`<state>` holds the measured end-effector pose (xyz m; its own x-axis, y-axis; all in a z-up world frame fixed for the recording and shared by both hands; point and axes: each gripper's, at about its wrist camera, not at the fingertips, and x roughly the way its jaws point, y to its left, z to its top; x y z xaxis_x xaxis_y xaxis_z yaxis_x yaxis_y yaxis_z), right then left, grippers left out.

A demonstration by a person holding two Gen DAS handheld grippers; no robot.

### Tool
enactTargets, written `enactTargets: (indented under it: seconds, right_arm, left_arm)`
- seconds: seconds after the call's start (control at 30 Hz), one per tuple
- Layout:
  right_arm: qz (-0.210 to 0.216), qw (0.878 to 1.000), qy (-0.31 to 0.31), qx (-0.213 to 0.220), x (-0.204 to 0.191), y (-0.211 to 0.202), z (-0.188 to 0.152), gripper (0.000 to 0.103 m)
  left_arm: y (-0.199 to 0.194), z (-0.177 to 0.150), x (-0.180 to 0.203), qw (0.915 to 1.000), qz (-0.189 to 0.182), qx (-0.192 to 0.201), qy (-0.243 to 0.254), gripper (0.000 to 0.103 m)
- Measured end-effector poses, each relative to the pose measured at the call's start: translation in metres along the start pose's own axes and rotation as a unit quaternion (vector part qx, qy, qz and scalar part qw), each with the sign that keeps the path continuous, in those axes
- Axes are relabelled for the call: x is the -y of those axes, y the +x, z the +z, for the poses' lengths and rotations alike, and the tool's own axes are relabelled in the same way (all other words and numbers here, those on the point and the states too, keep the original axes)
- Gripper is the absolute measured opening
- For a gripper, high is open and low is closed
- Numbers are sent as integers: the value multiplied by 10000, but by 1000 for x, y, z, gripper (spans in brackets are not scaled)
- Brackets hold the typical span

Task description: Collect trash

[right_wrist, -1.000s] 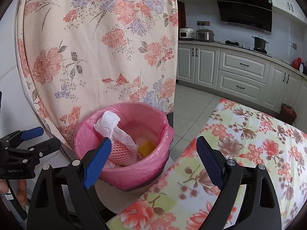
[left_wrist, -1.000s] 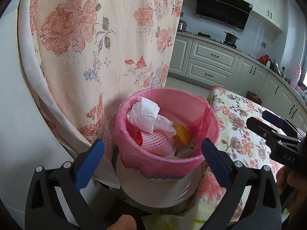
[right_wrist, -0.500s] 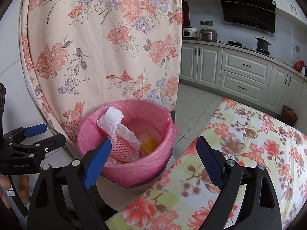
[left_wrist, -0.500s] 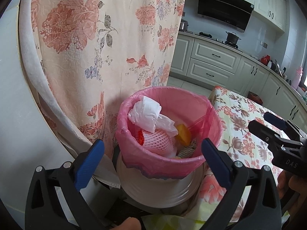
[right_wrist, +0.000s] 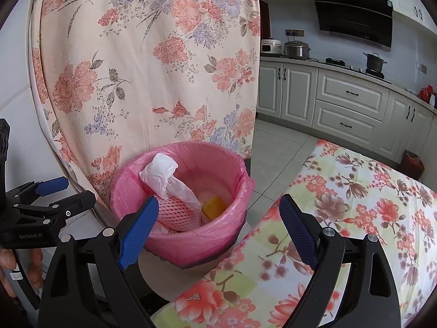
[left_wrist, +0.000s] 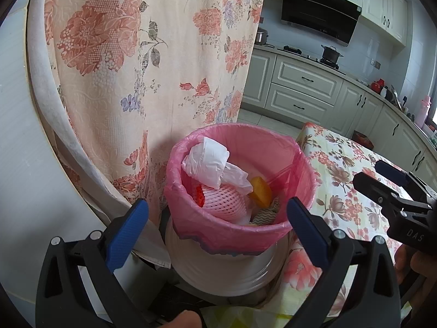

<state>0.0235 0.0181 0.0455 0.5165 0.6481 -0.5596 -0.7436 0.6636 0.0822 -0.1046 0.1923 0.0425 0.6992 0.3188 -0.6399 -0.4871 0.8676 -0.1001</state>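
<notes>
Bin (left_wrist: 240,235) with pink liner (right_wrist: 191,248) stood just beside the desk (right_wrist: 355,218) edge, in front of a floral curtain (left_wrist: 153,68). Inside: white bag (left_wrist: 207,164) on top, pink foam net (left_wrist: 224,202) under it, orange piece (left_wrist: 260,191) beside the net. Left gripper (left_wrist: 217,224) hovered over the bin's near rim, fingers (left_wrist: 127,232) spread wide, holding nothing. Right gripper (right_wrist: 217,228) sat between bin and desk edge, fingers (right_wrist: 297,227) also spread, empty. Floral cloth covered the desk. Kitchen cabinets (right_wrist: 349,104) behind.
</notes>
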Motion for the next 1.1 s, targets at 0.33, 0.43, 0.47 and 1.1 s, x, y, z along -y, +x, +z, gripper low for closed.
enactTargets:
  seconds: [0.33,0.43,0.47,1.1]
  right_arm:
    - [27,10000,-15,-21,-1,0,0,84]
    - [24,10000,-7,-25,-1,1,0,84]
    - [23,10000,-13,-22,-1,1,0,84]
    - [30,10000,0,-33,-1,2,-1,84]
  left_arm:
    - [-1,0,1,10000,2,24,28,98]
    - [-1,0,1,10000,-2,21,21,98]
    - [-1,0,1,10000,3,19,25,98]
    - [-1,1,-1,10000,22,29,1,98]
